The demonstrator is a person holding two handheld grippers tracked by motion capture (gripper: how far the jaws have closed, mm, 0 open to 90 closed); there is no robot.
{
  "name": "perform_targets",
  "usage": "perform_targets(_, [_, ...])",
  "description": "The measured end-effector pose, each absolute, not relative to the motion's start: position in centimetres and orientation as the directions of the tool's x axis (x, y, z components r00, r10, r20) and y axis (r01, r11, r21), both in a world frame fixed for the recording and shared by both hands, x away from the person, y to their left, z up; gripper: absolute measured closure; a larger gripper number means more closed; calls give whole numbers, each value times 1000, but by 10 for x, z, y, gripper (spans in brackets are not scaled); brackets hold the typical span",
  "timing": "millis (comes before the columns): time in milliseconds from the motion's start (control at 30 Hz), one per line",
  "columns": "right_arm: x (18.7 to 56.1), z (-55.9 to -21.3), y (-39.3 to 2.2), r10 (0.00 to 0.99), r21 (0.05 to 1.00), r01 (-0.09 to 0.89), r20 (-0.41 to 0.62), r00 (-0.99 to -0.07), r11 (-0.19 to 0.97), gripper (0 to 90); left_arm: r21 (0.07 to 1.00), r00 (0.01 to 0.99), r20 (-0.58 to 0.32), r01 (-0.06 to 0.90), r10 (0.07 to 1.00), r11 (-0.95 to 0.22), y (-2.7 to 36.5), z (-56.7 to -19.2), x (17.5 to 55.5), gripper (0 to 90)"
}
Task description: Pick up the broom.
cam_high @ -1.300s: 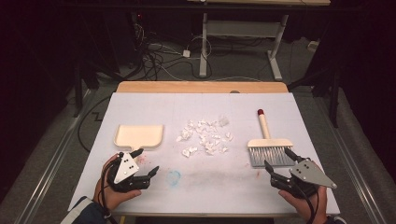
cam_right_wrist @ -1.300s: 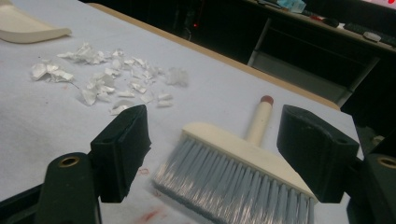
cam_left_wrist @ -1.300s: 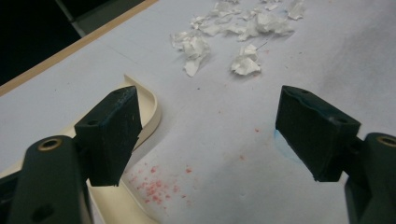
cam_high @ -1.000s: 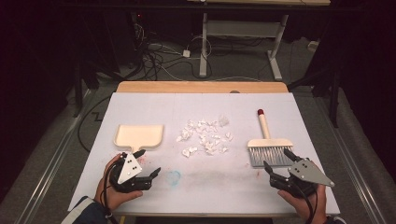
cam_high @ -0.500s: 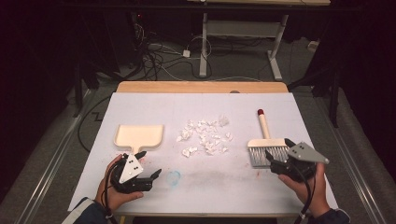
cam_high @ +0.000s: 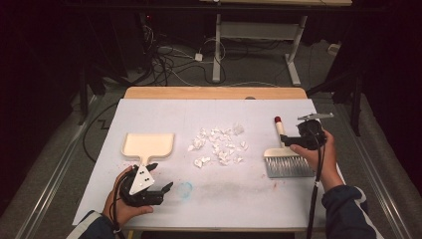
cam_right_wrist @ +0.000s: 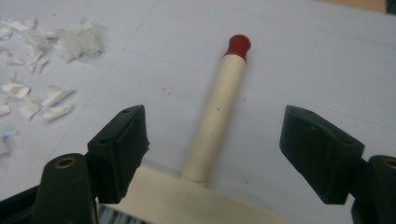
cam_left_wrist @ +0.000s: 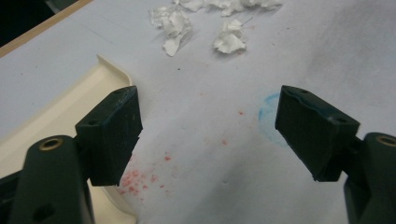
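Dark floor with tangled cables lies beyond the worktop, whose white sheet carries everything in play. Toward the right edge lies the brush, bristles pointing to the near edge and its cream handle, tipped with a red cap, running toward the far edge. It looks light and stiff, a smooth round handle that could roll or slip in a loose pinch, so the best hold is probably on the handle just above the head, squeezed across its width. The right gripper hovers at exactly that spot, its fingers spread wide on either side of the handle and not touching it. At the worktop's middle sits a loose scatter of paper scraps, flimsy and apt to flutter away under a quick sweep. Left of them lies the dustpan, cream and flat, its handle toward the near edge. The left gripper rests near the near-left corner, just beside the dustpan, fingers open and holding nothing. A faint blue smudge and red specks mark the sheet. Nothing stands between brush and scraps.
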State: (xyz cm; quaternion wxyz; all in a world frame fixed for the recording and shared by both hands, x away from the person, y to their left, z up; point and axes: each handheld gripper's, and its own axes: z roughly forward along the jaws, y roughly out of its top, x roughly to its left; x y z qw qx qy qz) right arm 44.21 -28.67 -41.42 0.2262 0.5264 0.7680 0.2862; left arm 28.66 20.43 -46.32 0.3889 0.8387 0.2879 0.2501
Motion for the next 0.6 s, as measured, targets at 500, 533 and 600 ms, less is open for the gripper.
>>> perform_targets(500, [493,-450,-267,969,492,837,-65,-238,239,575,778,722,212,283,659,-561,201,-465,284,221])
perform_targets(533, [493,-450,-265,968,494,835,-67,-242,243,609,775,722,215,283,658,-565,201,-465,284,221])
perform_targets(600, [492,-450,-262,969,497,834,-65,-238,238,662,775,723,218,281,656,-567,201,-465,284,221])
